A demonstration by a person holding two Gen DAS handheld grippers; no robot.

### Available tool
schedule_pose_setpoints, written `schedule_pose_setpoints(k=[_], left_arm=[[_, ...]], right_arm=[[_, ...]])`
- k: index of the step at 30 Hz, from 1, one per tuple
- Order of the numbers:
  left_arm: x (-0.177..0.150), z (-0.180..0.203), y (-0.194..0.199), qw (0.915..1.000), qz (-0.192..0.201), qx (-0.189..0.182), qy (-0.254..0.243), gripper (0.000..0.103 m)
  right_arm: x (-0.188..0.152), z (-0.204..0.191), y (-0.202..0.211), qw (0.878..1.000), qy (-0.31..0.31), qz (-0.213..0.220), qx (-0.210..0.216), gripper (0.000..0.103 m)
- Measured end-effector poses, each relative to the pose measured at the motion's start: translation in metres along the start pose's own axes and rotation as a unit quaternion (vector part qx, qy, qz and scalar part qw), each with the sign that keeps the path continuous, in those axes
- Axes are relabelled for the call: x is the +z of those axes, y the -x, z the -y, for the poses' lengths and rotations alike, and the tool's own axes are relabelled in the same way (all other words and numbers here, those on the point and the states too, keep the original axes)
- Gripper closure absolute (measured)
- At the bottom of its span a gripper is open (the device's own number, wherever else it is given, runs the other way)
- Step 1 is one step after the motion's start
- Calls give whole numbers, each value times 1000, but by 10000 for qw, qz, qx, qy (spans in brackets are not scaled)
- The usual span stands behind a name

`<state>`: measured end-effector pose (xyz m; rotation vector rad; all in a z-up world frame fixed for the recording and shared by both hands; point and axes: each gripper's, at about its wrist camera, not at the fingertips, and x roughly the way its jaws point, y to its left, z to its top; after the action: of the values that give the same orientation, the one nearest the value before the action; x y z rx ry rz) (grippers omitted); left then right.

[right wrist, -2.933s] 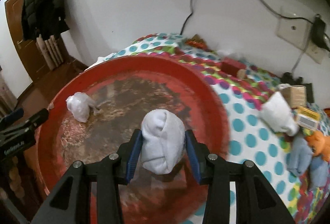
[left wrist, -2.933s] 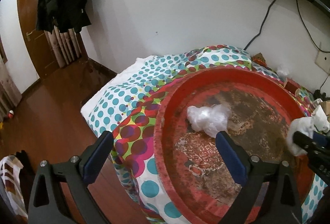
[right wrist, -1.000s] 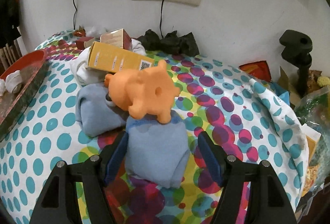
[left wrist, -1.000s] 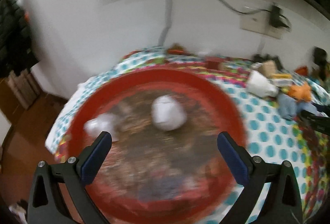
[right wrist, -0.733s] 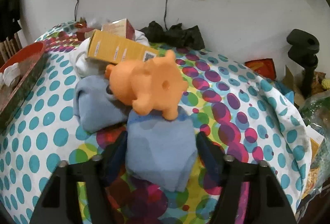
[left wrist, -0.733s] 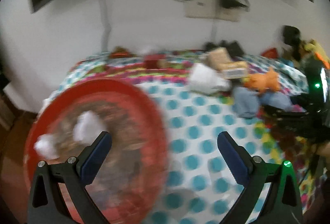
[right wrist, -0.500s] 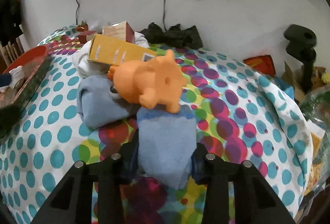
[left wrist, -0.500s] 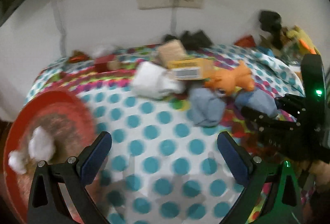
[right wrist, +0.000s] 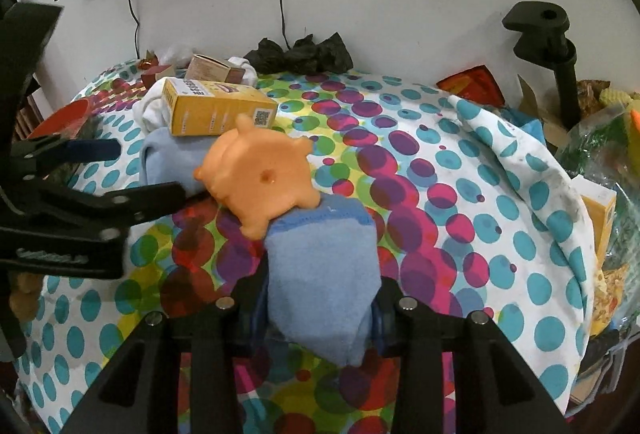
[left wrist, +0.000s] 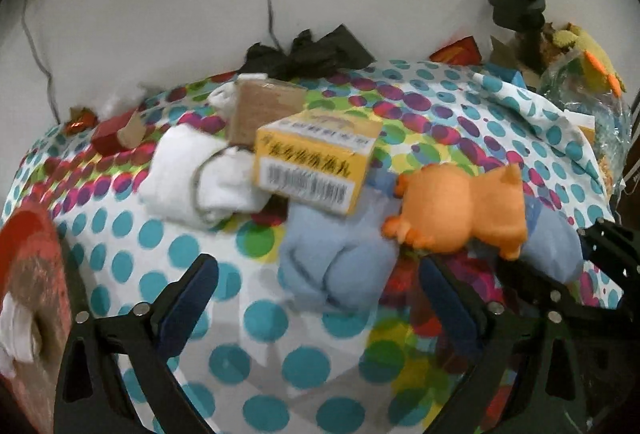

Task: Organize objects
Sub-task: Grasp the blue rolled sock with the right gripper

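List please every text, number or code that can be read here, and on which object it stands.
Yellow box: dark characters above a barcode, too blurred to read.
Yellow box, right wrist view: a QR code, print too small.
Left gripper: embossed lettering on its body, not legible.
Nothing else carries text.

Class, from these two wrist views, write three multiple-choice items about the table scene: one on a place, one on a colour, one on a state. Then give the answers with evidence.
1. What does the yellow box lean on?
A. rolled socks
B. the red tray
C. the wall socket

2. What colour is the pig toy?
A. green
B. orange
C. black

3. How is the right hand-held gripper?
A. open, empty
B. shut on the yellow box
C. shut on a blue sock roll

Answers: 1 A, its lower end rests on the white sock roll and a blue one. 2 B, orange all over. 3 C, its fingers press both sides of the blue sock roll.
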<state>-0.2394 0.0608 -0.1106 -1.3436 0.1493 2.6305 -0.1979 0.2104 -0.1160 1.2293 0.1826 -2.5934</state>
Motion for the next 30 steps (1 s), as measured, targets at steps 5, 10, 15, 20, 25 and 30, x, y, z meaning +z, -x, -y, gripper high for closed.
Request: schedule_pose_setpoints(k=[5, 10, 15, 20, 25, 30], left_arm=[[3, 2, -13, 9995, -193, -255, 34, 60], [-1, 1, -6, 9997, -79, -217, 75, 73], [-16, 4, 10, 9998, -63, -116, -138, 77], [-36, -6, 28, 9997, -49, -234, -5, 78], [-52, -17, 41, 9999, -31, -139, 58, 78], [-63, -27, 55, 9998, 0, -148, 142, 78]], right_arm=[[-1, 2, 1, 9999, -95, 3, 51, 63], [-1, 4, 1, 9999, -112, 1, 106, 62], [-1, 4, 0, 9998, -129, 1, 168, 61], [-1, 10, 1, 9991, -256, 22, 335, 60], [-5, 10, 6, 9988, -378, 49, 321, 60], [-12, 6, 12, 9987, -414, 39, 281, 62]])
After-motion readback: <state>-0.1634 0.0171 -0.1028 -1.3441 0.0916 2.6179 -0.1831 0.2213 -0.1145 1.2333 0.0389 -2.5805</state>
